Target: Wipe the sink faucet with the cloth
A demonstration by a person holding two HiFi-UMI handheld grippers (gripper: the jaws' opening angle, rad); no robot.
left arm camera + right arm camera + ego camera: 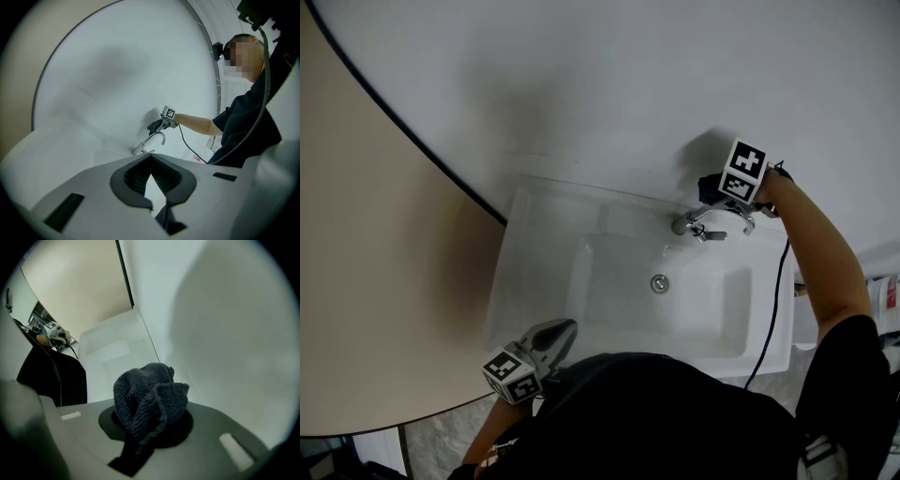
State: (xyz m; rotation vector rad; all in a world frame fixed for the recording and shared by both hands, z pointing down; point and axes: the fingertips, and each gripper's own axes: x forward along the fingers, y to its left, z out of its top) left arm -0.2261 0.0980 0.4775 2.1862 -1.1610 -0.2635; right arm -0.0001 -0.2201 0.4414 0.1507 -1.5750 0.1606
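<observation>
A chrome faucet (pixel 709 225) (pixel 149 143) stands at the back rim of the white sink (pixel 534 225) (pixel 110 350). My right gripper (pixel 719 190) (pixel 150 425) points down just behind and above the faucet, shut on a bunched dark cloth (pixel 710 187) (pixel 147 399) (pixel 154 125). In the right gripper view the cloth hides the faucet. My left gripper (pixel 551 339) (pixel 151 174) is held at the sink's front edge, about level. Its jaws are shut with nothing between them.
A white wall (pixel 609 84) rises behind the sink, bordered on the left by a dark curved line and a beige surface (pixel 366 281). A black cable (pixel 773 309) hangs from the right gripper across the sink's right side. A drain (pixel 659 282) sits mid-basin.
</observation>
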